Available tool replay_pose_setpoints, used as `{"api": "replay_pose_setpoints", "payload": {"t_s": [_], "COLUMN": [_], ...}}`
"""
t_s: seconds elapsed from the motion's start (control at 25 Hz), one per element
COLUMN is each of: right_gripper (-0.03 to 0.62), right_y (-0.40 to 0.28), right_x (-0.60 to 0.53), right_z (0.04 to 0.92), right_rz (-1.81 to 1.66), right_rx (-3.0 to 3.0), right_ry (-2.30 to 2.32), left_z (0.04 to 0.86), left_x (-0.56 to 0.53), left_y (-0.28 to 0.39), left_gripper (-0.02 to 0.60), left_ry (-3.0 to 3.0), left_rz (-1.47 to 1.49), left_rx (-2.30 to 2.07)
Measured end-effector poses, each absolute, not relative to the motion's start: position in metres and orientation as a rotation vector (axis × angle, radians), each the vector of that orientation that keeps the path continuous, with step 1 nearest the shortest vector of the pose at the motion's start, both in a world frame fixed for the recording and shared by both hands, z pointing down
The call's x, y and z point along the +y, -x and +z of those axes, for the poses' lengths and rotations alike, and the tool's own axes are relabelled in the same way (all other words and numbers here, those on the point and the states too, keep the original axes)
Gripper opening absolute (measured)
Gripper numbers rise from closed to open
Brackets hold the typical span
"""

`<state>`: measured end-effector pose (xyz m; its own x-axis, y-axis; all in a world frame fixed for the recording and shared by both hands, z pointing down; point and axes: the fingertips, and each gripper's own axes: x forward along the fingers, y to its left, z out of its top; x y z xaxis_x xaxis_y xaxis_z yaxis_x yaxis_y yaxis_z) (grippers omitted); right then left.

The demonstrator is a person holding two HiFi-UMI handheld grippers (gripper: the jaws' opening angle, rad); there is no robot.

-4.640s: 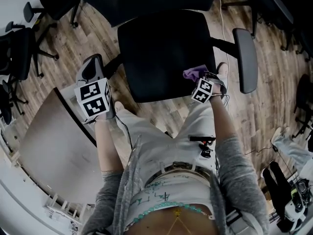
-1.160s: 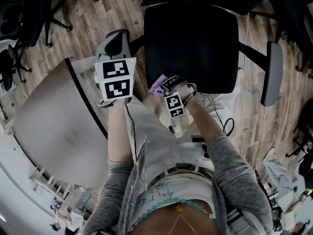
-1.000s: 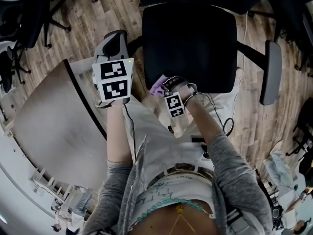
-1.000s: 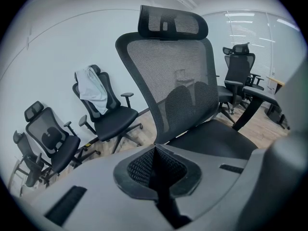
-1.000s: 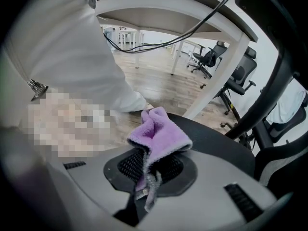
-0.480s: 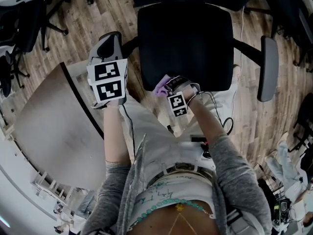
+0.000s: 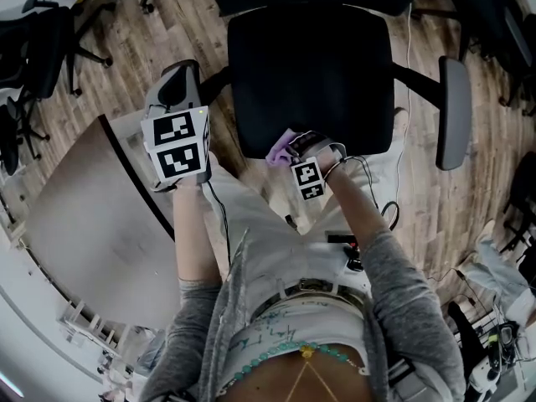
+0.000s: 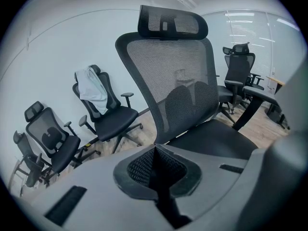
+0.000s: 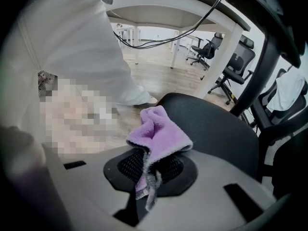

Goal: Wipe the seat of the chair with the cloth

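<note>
Though the head view shows just a purple cloth (image 7: 280,147) tuft at the seat (image 7: 310,74) edge nearest the person, only its own view shows the right gripper (image 9: 150,165) clamped on it; the left gripper (image 8: 156,170) has its jaws together, empty.

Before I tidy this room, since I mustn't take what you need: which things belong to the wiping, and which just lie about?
In use: cloth, seat, right gripper.
Lying about: spare chairs, table, white garment.
</note>
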<state>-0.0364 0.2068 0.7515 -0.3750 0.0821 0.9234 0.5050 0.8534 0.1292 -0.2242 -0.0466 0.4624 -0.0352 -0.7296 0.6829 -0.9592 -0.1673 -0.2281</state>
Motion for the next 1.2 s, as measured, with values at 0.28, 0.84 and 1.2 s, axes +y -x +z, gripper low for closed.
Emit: {"api": "replay_pose_setpoints", "payload": {"t_s": [0.28, 0.84, 1.2], "right_gripper": [0.048, 0.048, 0.048], "right_y": [0.018, -0.022, -0.042], "right_x": [0.203, 0.193, 0.188], "right_z": [0.752, 0.756, 0.756], "right_rz": [-0.409, -0.409, -0.372], "right_rx": [-1.923, -1.885, -1.859], "right_ry": [0.416, 0.419, 0.376], "left_z": [0.462, 0.462, 0.462], "left_x": [-0.048, -0.047, -0.047], "left_y": [0.224, 0.225, 0.227], "left_gripper": [0.008, 0.008, 0.008], "left_ry": [-1.929, -1.929, -1.928], "left_rz": [1.019, 1.015, 1.019], "left_rx": [-1.784, -1.78, -1.783]}}
